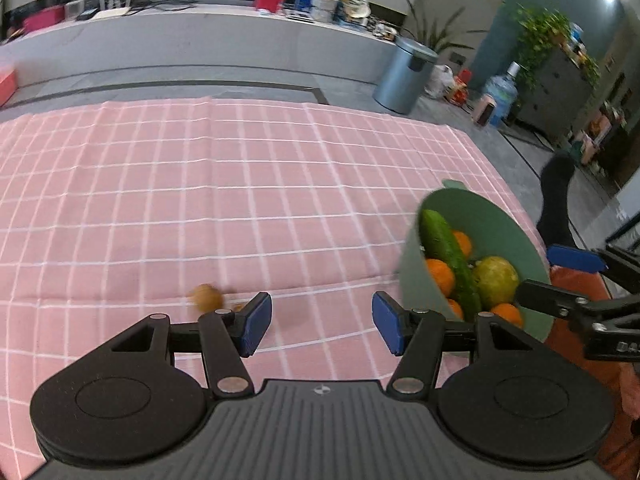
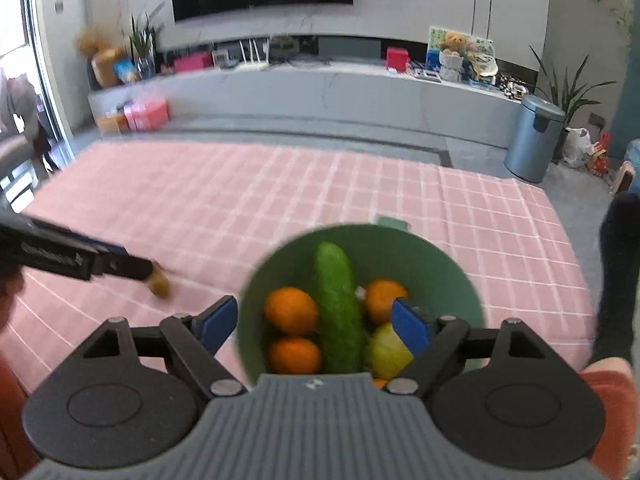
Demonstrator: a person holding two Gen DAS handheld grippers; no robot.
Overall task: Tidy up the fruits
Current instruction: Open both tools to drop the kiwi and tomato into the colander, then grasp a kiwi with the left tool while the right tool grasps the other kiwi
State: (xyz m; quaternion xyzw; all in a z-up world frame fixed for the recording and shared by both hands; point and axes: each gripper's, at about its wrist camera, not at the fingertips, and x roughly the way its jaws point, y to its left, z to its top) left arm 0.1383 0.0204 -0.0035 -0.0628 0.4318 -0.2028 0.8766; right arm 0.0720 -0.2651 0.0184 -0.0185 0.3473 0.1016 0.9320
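A green bowl point(image 1: 492, 216) stands at the right side of the pink checked cloth point(image 1: 240, 184). It holds a cucumber point(image 2: 338, 312), several oranges point(image 2: 290, 310) and a yellow-green fruit point(image 2: 386, 350). A small brown fruit point(image 1: 206, 298) lies on the cloth just beyond my left gripper's left finger. My left gripper point(image 1: 322, 322) is open and empty, low over the cloth. My right gripper point(image 2: 316, 322) is open over the near rim of the bowl point(image 2: 440, 264), its right finger inside the bowl. The left gripper's tip shows beside the brown fruit point(image 2: 160, 286) in the right wrist view.
The cloth covers a low table whose right edge falls just past the bowl. A metal bin point(image 1: 404, 76) and a water bottle point(image 1: 500, 94) stand on the floor beyond. A dark-socked foot point(image 1: 554, 200) is at the table's right.
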